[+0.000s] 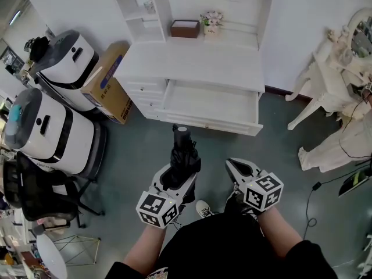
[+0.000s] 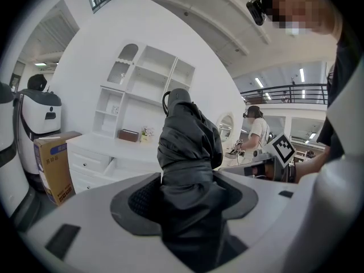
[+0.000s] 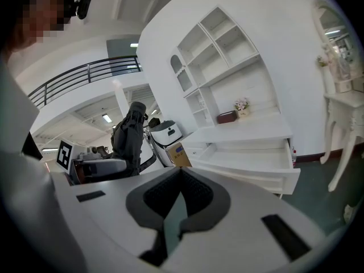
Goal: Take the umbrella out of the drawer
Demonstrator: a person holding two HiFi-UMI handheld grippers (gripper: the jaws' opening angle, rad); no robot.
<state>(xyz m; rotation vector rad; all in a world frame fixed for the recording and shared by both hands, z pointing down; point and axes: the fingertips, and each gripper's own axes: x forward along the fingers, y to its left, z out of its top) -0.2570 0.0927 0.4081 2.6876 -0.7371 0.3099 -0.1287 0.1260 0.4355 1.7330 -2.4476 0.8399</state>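
A folded black umbrella [image 1: 182, 153] stands between the jaws of my left gripper [image 1: 182, 178], which is shut on its cloth body; the handle end points toward the desk. In the left gripper view the umbrella [image 2: 187, 147] fills the middle, pinched by the left gripper [image 2: 185, 193]. My right gripper [image 1: 236, 166] hangs to the right of it, shut with nothing held, its pads meeting in the right gripper view [image 3: 181, 178]. That view also has the umbrella [image 3: 129, 135] at its left. The white desk's drawer [image 1: 204, 123] stands pulled open and looks bare inside.
A cardboard box [image 1: 108, 83] leans left of the desk, beside two white machines [image 1: 49, 129]. A black chair [image 1: 34, 192] stands at the lower left and a white chair [image 1: 329, 85] at the right. A brown box [image 1: 185, 28] and flowers [image 1: 211, 21] sit on the desk. Another person [image 2: 256, 134] stands at the back.
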